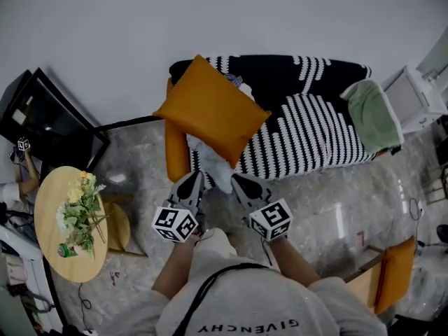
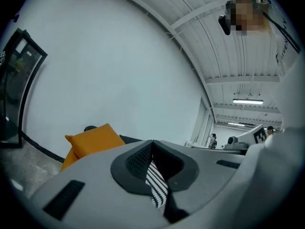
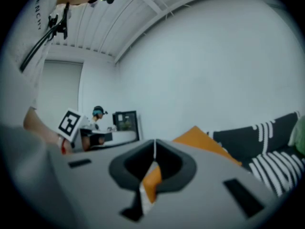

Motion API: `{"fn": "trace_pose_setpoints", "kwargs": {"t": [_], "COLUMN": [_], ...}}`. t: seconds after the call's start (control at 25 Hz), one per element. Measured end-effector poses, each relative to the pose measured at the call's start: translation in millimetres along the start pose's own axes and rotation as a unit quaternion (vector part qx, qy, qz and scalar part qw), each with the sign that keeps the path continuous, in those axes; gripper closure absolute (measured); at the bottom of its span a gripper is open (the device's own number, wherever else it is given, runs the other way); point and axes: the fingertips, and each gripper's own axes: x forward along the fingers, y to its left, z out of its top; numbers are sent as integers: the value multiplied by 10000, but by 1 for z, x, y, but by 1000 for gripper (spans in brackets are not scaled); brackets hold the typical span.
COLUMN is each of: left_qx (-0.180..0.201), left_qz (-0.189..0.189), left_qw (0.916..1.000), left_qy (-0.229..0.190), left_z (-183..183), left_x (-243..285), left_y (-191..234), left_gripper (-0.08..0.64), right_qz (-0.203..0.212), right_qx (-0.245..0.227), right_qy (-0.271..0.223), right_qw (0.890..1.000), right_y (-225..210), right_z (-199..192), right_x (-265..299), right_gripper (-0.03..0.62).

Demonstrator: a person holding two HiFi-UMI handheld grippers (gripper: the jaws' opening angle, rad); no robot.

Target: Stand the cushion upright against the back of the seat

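Note:
An orange cushion (image 1: 210,110) stands tilted at the left end of the sofa (image 1: 315,131), leaning on its black-and-white striped back; it also shows in the left gripper view (image 2: 93,140) and the right gripper view (image 3: 200,137). Below it, over the floor in front of the seat, my left gripper (image 1: 194,178) and right gripper (image 1: 238,180) sit side by side, pointing at the cushion and apart from it. Both are shut with nothing held; the jaws meet in a thin seam in the left gripper view (image 2: 152,144) and the right gripper view (image 3: 155,144).
A pale cloth (image 1: 213,163) lies under the cushion, beside the sofa's orange arm (image 1: 175,152). A green cloth (image 1: 371,117) covers the sofa's right end. A round wooden table with flowers (image 1: 70,222) stands at left, a black cabinet (image 1: 49,117) behind it, an orange seat (image 1: 395,271) at lower right.

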Motion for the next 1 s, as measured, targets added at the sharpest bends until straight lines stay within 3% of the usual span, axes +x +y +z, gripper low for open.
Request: {"fn": "trace_pose_setpoints", "kwargs": {"t": [0.44, 1.0], "left_qx": [12, 2], "left_qz": [61, 218], "left_qw": [10000, 9997], "left_qy": [-69, 76], "left_z": [9, 36], "left_x": [53, 160], "left_y": [30, 115], "left_gripper": [535, 535], "right_qz": [148, 419], "right_qx": [-84, -65], "right_qy": [105, 435], "right_qw": [9998, 9982], "right_y": [-37, -113], "right_z": [5, 26], "right_x": [47, 170], "right_gripper": [574, 574]}}
